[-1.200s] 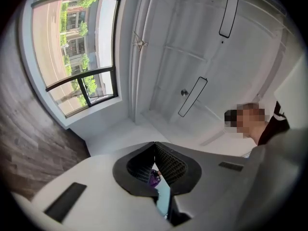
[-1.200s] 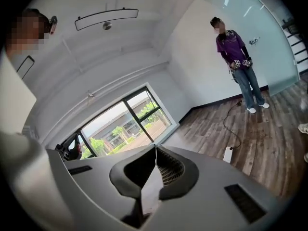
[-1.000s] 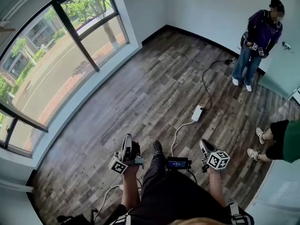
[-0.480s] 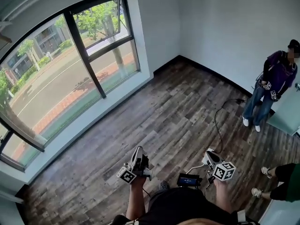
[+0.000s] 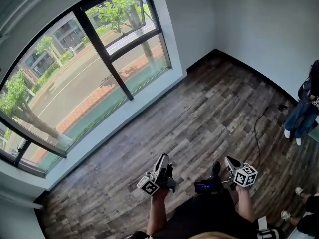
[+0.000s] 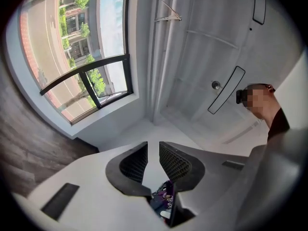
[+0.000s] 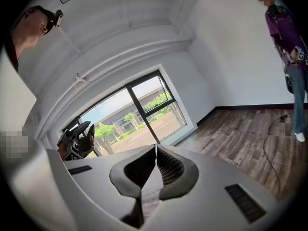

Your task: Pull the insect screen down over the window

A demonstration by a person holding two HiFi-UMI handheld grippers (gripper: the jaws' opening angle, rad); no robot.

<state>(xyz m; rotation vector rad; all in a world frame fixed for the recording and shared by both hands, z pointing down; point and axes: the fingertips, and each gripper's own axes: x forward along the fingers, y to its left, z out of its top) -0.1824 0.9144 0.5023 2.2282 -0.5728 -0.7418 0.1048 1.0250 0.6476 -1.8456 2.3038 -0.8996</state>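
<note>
The window [image 5: 99, 78] with its black frame fills the left wall; no screen shows over its glass. It also appears in the left gripper view as the window [image 6: 82, 76] and in the right gripper view as the window [image 7: 139, 112]. A thin wire-like piece [image 6: 168, 16] hangs by the track above it. My left gripper [image 5: 162, 159] is held low over the wood floor, away from the window. Its jaws are opening, a narrow gap with nothing between them [image 6: 153, 150]. My right gripper [image 5: 230, 161] is beside it, shut and empty [image 7: 155, 149].
A person in a purple top [image 7: 288, 42] stands by the right wall, at the edge of the head view [image 5: 305, 108]. A cable [image 5: 259, 128] trails over the floor. Another person's shoes [image 5: 294, 203] are at the lower right. A small device [image 5: 205, 186] sits at my waist.
The view has moved toward the window, which now looks larger and nearer. The standing person has slid to the right edge. Both grippers sit further right in the picture.
</note>
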